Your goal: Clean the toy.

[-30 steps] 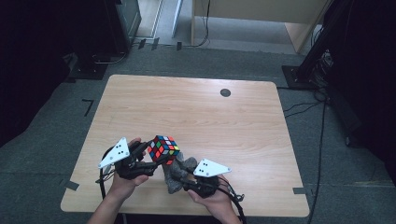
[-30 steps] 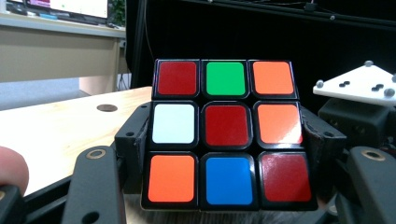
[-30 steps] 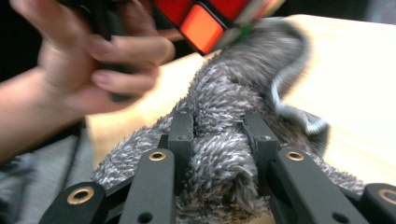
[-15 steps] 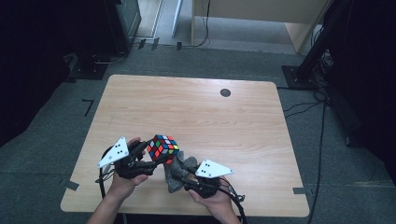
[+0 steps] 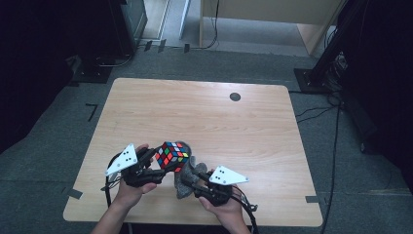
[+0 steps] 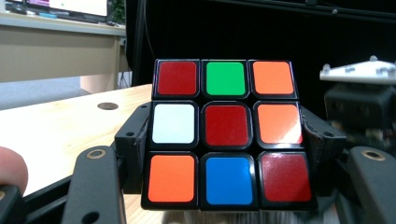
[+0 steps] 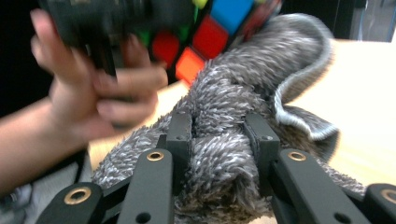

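Between the left claw's [image 5: 157, 165] jaws sits the cube [image 5: 171, 155], clamped by its two side faces and held up off the table [image 5: 204, 112], so the pick-up part of the job looks done. Just to the right of that claw and a little below it, the right claw [image 5: 191, 176] is clenched on a bunched grey cloth [image 5: 184, 184], a fold of the pile squeezed tight between its pads. In the right gripper view the cloth [image 7: 243, 107] rises from the jaws and meets the underside of the cube [image 7: 205, 32], so wiping seems to be under way; how many faces have been covered cannot be judged, and that view is blurred where the left hand [image 7: 98, 93] sits, so the contact itself is only probable. What is left, by my reading, is to rub the remaining faces and set both things down. The cube [image 6: 226, 135] is a scrambled three-by-three with black edges: facing the left claw's camera are red, green and orange on top, white, red and orange across the middle, orange, blue and red below. Its stickers look glossy and clean. The cloth is shaggy, with a paler stitched hem [image 7: 299, 84] curling beyond the right claw.
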